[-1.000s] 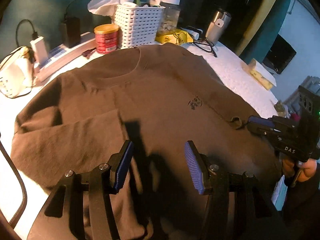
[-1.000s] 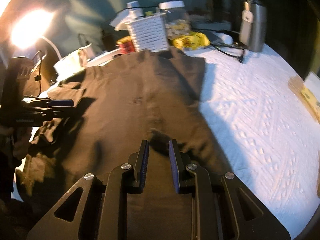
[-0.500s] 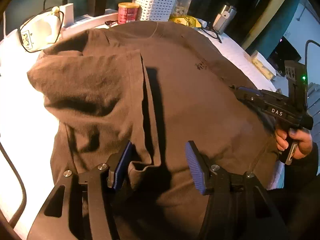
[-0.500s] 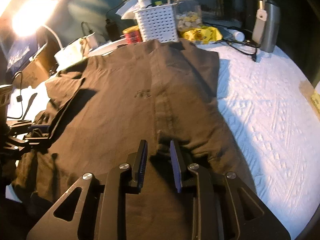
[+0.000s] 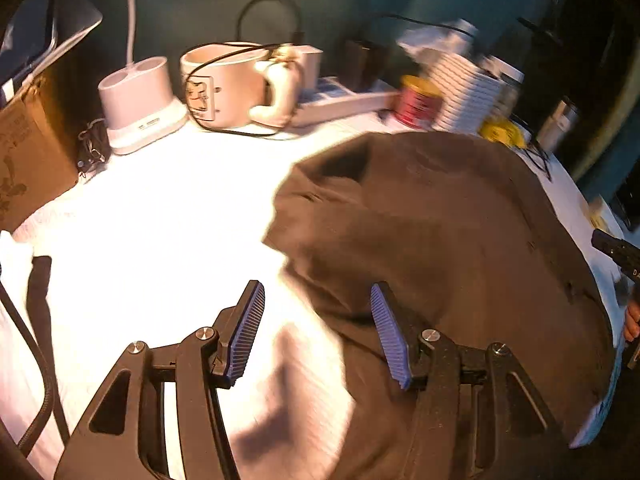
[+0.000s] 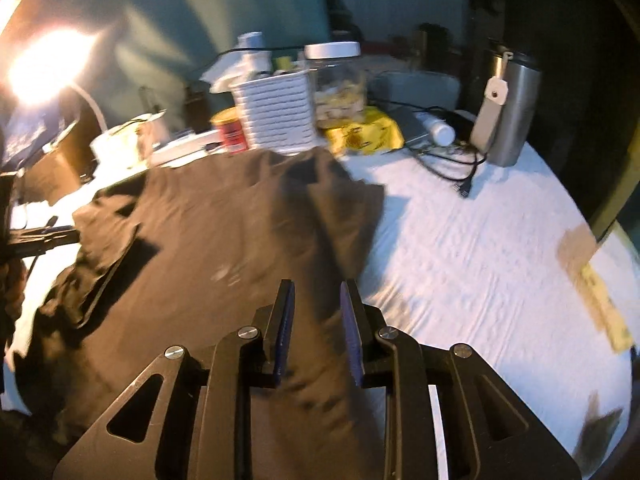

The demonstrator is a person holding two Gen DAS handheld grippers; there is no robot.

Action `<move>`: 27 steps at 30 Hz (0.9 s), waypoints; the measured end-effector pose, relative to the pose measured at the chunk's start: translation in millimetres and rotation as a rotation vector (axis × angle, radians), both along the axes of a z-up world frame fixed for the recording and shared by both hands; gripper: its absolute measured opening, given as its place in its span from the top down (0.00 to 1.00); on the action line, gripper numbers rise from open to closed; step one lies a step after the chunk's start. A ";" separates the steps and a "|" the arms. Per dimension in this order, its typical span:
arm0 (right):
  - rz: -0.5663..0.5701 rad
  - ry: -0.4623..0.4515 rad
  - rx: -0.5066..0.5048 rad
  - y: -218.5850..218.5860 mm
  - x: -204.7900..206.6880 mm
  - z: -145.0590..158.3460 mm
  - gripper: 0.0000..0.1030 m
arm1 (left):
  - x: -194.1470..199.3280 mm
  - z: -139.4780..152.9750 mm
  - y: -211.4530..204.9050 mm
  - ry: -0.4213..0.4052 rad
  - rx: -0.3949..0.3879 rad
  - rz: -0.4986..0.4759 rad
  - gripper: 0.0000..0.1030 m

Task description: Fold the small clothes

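A brown T-shirt (image 5: 448,232) lies on the white cloth-covered table (image 5: 152,216), both sleeves folded in over the body; it also shows in the right wrist view (image 6: 208,248). My left gripper (image 5: 316,336) is open and empty, over the shirt's left edge near the hem. My right gripper (image 6: 316,328) has its jaws partly apart, with nothing between them, above the folded right side of the shirt. The right gripper's tip shows at the left wrist view's right edge (image 5: 616,250). The left gripper shows at the right wrist view's left edge (image 6: 36,236).
Along the back stand a white slatted basket (image 6: 276,116), a red can (image 6: 230,132), a glass jar (image 6: 338,80), a yellow packet (image 6: 368,134), a steel tumbler (image 6: 510,108), black cables (image 6: 452,160), a white mug (image 5: 228,84), a lamp base (image 5: 140,104) and a cardboard box (image 5: 28,152).
My left gripper has swung left, off the shirt body to its left edge, over bare white table. My right gripper has moved slightly; its jaws stand a little wider apart.
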State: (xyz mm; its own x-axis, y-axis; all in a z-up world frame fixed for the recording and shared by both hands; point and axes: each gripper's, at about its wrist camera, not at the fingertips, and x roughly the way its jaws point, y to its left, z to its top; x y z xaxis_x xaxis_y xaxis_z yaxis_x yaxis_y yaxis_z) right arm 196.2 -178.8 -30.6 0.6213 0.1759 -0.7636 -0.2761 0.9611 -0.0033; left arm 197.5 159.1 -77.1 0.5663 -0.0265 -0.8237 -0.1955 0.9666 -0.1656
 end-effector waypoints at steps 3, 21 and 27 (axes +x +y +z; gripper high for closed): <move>-0.019 0.007 -0.033 -4.8 25.2 -3.6 0.75 | 11.1 -7.9 8.3 -0.004 -0.026 0.007 0.46; 0.072 0.070 -0.051 -7.8 114.9 -47.4 0.94 | 50.3 -11.8 4.1 -0.032 0.198 0.008 0.91; 0.010 -0.025 -0.111 -15.0 130.6 -29.5 0.96 | 62.6 -10.8 11.6 -0.029 0.311 -0.003 0.91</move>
State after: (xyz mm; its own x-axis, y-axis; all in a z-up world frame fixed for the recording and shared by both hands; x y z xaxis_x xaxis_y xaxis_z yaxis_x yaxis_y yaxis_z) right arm 326.8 -193.9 -60.1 0.6390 0.0975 -0.7630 -0.2842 0.9517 -0.1164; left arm 260.1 170.7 -87.9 0.5903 0.2224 -0.7759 -0.1923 0.9724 0.1324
